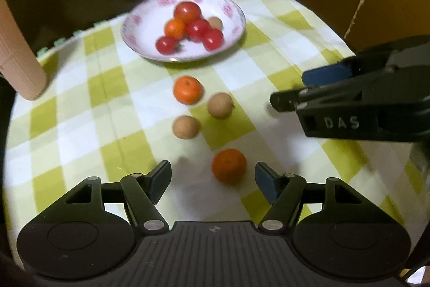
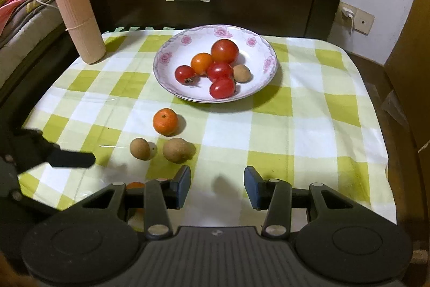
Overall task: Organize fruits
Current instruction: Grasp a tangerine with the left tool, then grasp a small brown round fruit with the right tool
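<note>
Hovering left gripper [image 1: 213, 176] straddles the near orange [image 1: 229, 166].

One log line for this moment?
left gripper: open, near orange | right gripper: open, empty | plate: six fruits | cloth: four loose

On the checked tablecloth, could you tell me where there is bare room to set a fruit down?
The right side of the tablecloth is bare, from the plate to the cloth's right edge. Bare cloth also lies between the pink cylinder and the plate. It is crowded mid-left: an orange, two brown fruits and a nearer orange cluster there.
</note>
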Motion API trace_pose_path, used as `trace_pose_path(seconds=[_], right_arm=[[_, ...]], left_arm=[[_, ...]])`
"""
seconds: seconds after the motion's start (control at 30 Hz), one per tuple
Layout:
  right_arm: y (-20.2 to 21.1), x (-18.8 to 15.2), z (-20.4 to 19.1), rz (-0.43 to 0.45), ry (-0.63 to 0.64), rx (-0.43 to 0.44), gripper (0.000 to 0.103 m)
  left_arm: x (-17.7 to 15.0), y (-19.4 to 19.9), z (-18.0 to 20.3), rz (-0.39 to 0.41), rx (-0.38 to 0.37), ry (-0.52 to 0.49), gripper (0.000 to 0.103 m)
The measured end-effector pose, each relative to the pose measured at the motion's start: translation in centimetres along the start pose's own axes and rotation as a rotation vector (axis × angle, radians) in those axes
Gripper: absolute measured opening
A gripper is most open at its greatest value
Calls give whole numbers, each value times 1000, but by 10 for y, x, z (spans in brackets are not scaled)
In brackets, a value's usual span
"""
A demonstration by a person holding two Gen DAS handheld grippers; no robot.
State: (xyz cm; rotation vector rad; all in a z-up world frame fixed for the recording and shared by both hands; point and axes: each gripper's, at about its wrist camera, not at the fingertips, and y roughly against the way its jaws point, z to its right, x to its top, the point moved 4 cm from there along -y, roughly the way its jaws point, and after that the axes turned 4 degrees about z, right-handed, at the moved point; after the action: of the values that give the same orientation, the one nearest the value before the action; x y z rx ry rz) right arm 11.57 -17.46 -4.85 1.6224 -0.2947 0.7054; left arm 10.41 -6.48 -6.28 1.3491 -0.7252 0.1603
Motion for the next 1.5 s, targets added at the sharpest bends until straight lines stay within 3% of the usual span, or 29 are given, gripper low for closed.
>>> trace_pose_path(seconds=[0.1,0.37,0.5,0.77,1.27,1.4,1.5], right_arm=[[-4,-2,4,-13,-10,4,42],[-15,-1,4,-38,-23,18,42],[-22,0,1,-48,-16,20,42],[-34,8,-5,-45,-1,43,42],[-68,18,-31,-79,121,173,42],[-71,18,-34,-80,142,173,42],[-69,17,-36,-78,151,162,33]], left_arm=[[-3,-9,1,-16,-17,15,73],[-2,-23,0,-23,-35,35,56],[-2,-21,0,-16,-35,33,40],[-2,-11,-10,-7,-19,52,40],[-7,-15,-18,-31,-28,74,43],[-9,-17,-19,-42,-27,76,51],[-9,-17,-18,-40,-32,74,55]])
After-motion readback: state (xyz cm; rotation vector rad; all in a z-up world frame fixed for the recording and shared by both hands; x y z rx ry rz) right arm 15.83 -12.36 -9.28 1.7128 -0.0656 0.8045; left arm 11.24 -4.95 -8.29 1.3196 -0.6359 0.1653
